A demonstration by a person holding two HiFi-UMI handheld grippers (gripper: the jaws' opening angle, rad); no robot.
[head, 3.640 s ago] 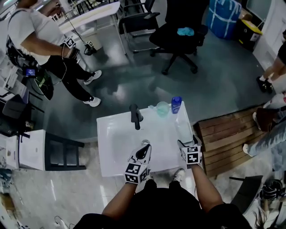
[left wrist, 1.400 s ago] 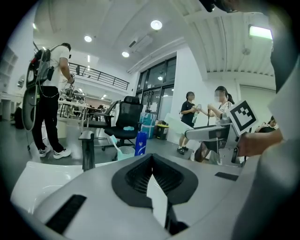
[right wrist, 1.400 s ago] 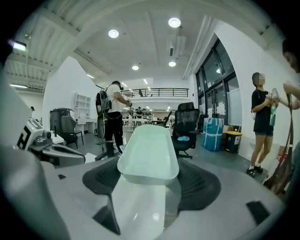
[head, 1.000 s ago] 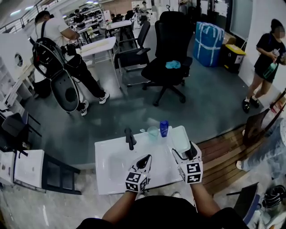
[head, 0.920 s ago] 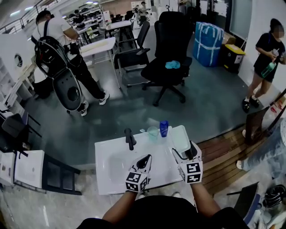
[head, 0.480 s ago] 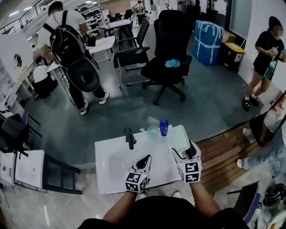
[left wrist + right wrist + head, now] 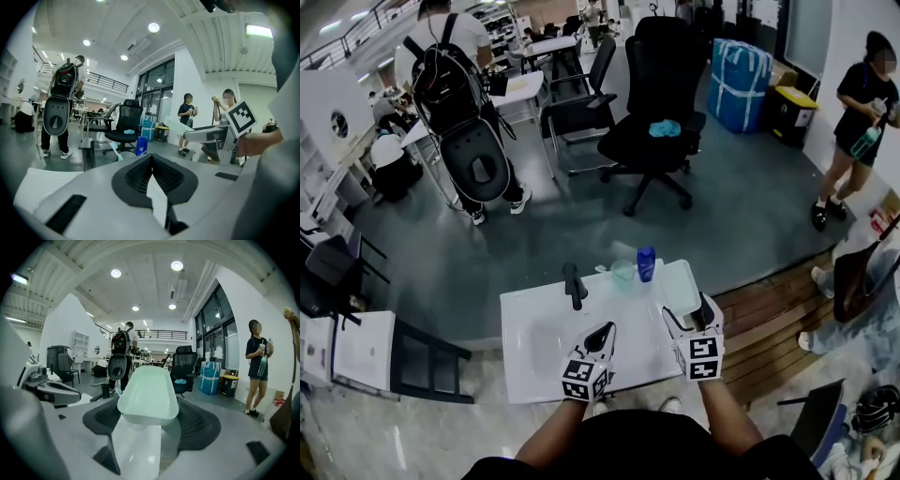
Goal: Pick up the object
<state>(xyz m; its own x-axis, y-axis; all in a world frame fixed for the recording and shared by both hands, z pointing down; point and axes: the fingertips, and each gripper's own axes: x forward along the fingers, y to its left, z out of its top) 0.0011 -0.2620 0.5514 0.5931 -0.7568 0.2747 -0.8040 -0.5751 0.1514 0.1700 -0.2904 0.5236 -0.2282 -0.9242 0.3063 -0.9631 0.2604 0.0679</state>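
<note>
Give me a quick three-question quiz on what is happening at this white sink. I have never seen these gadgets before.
1. True or false: the left gripper has its fingers pressed together with nothing between them.
2. What does the right gripper hold? A) a sponge B) a pale green dish C) a spoon
3. Fill in: at the far edge of the white sink, the clear cup stands between the black tap and the ___ bottle.

Key: 1 true; 2 B; 3 blue.
</note>
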